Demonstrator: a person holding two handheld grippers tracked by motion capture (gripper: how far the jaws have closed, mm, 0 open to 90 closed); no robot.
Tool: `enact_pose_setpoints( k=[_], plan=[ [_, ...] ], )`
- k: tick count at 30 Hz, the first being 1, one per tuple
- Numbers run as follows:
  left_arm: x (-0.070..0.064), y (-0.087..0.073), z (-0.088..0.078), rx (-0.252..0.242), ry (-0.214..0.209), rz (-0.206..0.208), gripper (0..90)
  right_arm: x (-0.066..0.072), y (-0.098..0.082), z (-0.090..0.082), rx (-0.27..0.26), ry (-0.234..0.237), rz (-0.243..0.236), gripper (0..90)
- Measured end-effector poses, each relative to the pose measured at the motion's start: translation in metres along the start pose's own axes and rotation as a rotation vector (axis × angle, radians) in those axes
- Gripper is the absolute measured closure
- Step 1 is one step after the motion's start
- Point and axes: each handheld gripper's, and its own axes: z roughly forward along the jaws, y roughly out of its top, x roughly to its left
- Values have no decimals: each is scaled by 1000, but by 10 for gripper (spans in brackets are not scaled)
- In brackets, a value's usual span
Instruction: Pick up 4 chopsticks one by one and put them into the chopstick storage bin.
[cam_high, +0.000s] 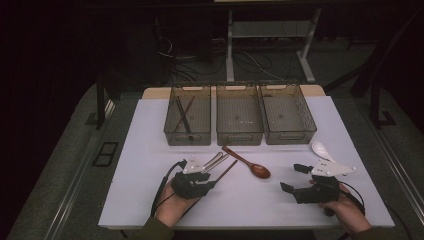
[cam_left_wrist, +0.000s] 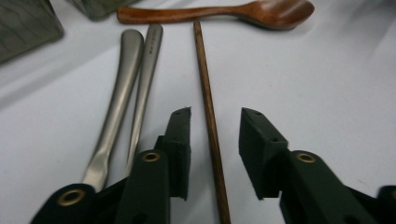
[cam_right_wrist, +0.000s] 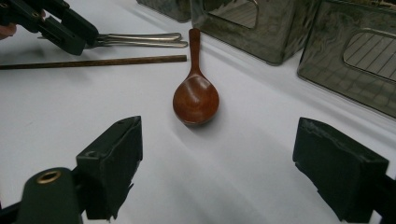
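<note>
High view: a white table (cam_high: 150, 200) carries three mesh bins along the upper middle of the frame, the left bin (cam_high: 187, 121) holding chopsticks, the middle bin (cam_high: 239, 120) and the right bin (cam_high: 287, 119) beside it. The table's near edge runs along the lower frame just beneath both hands; open surface lies between the two grippers at lower centre and along the left side of the frame.

The left gripper (cam_high: 212, 181) sits lower left of centre, the right gripper (cam_high: 295, 179) lower right, well apart. A white spoon (cam_high: 321, 149) lies just above the right gripper, near the table's right edge.

Left gripper view: the wooden chopstick (cam_left_wrist: 208, 107) runs up the centre of the frame, passing between the jaws (cam_left_wrist: 215, 133). The jaws stand apart with a gap on either side of the stick; neither pad presses on it. Two metal handles (cam_left_wrist: 130, 88) lie just left of the left jaw, and a wooden spoon (cam_left_wrist: 219, 13) lies across the top of the frame beyond the chopstick's tip.

Right gripper view: the jaws (cam_right_wrist: 217, 158) stand wide open with nothing between them, the wooden spoon (cam_right_wrist: 196, 95) lying above them at mid-frame.
</note>
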Motion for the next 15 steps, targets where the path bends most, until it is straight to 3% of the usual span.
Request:
enact_pose_setpoints(
  k=[10, 15],
  plan=[
    [0, -1, 12, 70, -6, 16, 757, 0, 0, 0, 0, 2, -1, 155],
    [-3, -2, 13, 68, 13, 21, 789, 0, 0, 0, 1, 2, -1, 155]
  ],
)
